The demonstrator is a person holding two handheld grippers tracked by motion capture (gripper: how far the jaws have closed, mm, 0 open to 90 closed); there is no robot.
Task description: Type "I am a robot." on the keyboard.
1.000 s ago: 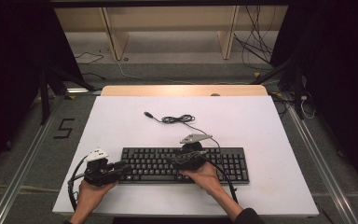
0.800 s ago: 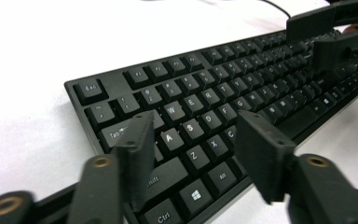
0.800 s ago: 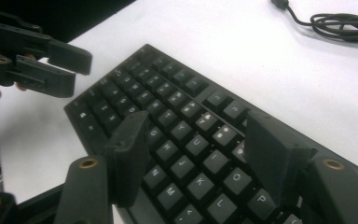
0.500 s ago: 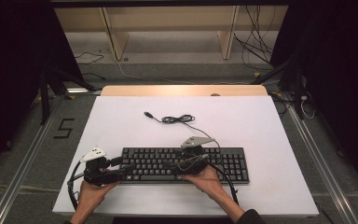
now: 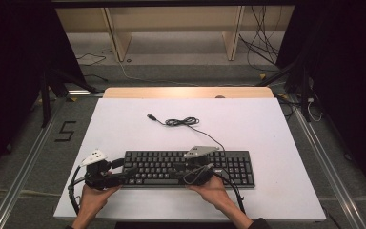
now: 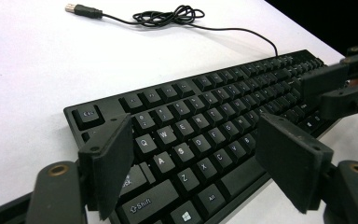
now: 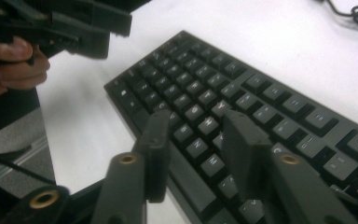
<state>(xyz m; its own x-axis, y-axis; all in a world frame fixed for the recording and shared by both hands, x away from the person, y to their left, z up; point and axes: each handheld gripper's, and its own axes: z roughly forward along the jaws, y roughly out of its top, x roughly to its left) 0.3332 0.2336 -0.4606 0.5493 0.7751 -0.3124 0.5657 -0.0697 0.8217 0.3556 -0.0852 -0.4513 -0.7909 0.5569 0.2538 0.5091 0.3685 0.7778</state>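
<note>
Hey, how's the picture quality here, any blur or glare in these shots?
High view: evenly lit, dark surroundings, black keyboard small on the white table. Left gripper view: sharp key legends, coiled black cable clear. Right gripper view: soft, keys blurred, near jaws out of focus. No strong glare.

So the high view sits up above the near side and looks forward and down, taking in the whole white desk [image 5: 267,124] from pretty far off. The left gripper view rides low on the left hand-held gripper [image 6: 200,163], super close, looking across the keyboard [image 6: 205,135] toward its cable [image 6: 168,16]. The right gripper view does the same from the right hand-held gripper [image 7: 193,154], facing the keyboard's left end. All three share the keyboard, and each gripper view catches the other gripper.
</note>
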